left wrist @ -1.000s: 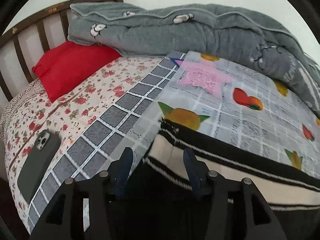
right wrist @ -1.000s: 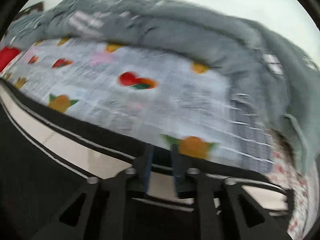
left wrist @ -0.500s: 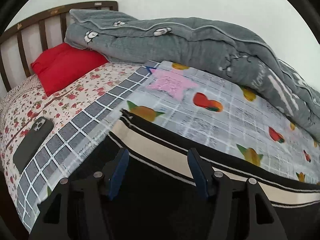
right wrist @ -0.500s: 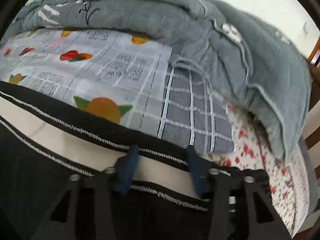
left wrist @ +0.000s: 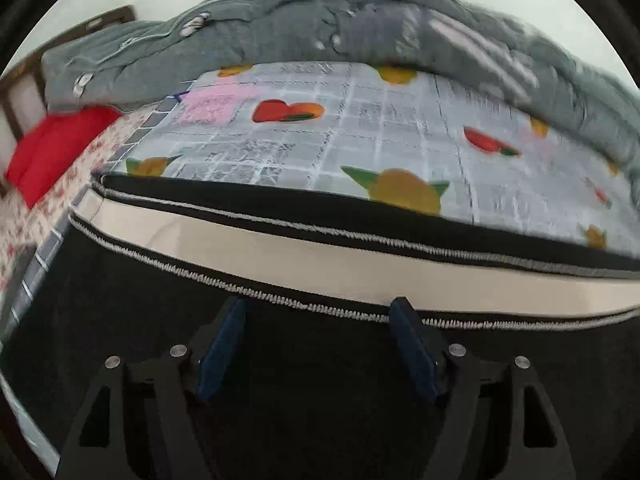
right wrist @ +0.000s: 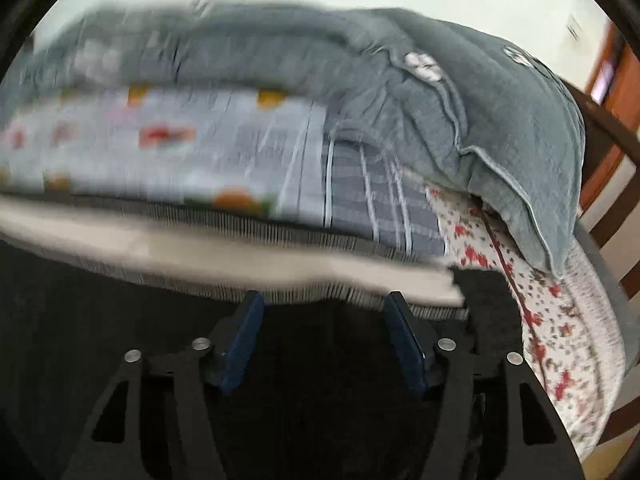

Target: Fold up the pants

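Observation:
Black pants (left wrist: 120, 280) with a cream side stripe (left wrist: 320, 252) edged in white stitching lie flat across the bed, filling the lower half of both views. My left gripper (left wrist: 320, 312) hovers over the black cloth just short of the stripe, its jaws opening, blue pads apart, nothing pinched between them. In the right wrist view the same pants (right wrist: 80, 300) end near the right, where the stripe (right wrist: 280, 264) stops. Above that end, my right gripper (right wrist: 324, 304) is opening too, pads clear of the cloth.
A fruit-print grey sheet (left wrist: 360, 140) lies beyond the pants, with a bunched grey blanket (left wrist: 320, 20) along the wall. A red pillow (left wrist: 52, 148) and wooden headboard (left wrist: 16, 92) sit at the left. Floral bedding (right wrist: 540, 308) and the bed's wooden end rail (right wrist: 608, 136) are at the right.
Both grippers have opened wider and let go of the pants' striped edge. The left one slid right along the pants, so the phone and pillow drifted out to the left.

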Demonstrator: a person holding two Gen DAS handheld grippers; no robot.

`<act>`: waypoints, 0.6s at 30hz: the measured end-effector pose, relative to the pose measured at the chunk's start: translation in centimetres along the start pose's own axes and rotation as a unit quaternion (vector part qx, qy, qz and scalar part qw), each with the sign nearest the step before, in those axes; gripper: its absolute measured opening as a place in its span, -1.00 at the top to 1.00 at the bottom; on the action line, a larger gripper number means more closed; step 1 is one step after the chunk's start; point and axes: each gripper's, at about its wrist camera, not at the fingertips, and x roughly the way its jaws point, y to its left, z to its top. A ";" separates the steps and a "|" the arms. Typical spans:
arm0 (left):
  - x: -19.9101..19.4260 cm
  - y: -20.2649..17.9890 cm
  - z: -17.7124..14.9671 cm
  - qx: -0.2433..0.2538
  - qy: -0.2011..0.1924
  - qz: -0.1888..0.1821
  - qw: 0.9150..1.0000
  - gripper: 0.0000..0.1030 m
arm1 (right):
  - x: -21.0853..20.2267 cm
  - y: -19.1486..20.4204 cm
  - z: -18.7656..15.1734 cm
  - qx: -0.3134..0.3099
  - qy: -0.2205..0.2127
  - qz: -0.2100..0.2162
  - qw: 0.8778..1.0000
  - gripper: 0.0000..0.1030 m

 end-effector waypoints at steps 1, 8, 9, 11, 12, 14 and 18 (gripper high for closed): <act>-0.5 0.4 -0.1 -0.004 -0.001 0.007 1.000 -0.43 | 0.7 0.4 -0.8 -0.024 0.006 -0.021 0.999 -0.19; -5.2 5.0 -4.1 -0.003 -0.021 -0.004 1.000 -0.40 | -2.6 -1.3 -2.2 0.016 -0.010 -0.050 0.999 -0.21; -5.5 5.6 -4.6 -0.011 -0.021 -0.012 1.000 -0.40 | -3.1 -1.2 -2.4 0.018 -0.015 -0.046 0.999 -0.22; -6.6 7.8 -6.4 -0.045 -0.028 -0.052 0.997 -0.40 | -4.2 -1.1 -2.8 0.031 -0.027 -0.034 0.999 -0.26; -7.0 8.5 -7.1 -0.056 -0.037 -0.068 0.995 -0.40 | -4.6 -1.1 -3.0 0.045 -0.031 -0.024 0.998 -0.26; -8.2 9.8 -8.9 -0.078 -0.059 -0.096 0.991 -0.40 | -5.2 -1.0 -3.3 0.078 -0.031 0.004 0.996 -0.29; -9.7 12.4 -11.8 -0.116 -0.084 -0.120 0.982 -0.40 | -5.8 0.7 -3.3 0.115 -0.022 0.043 0.992 -0.29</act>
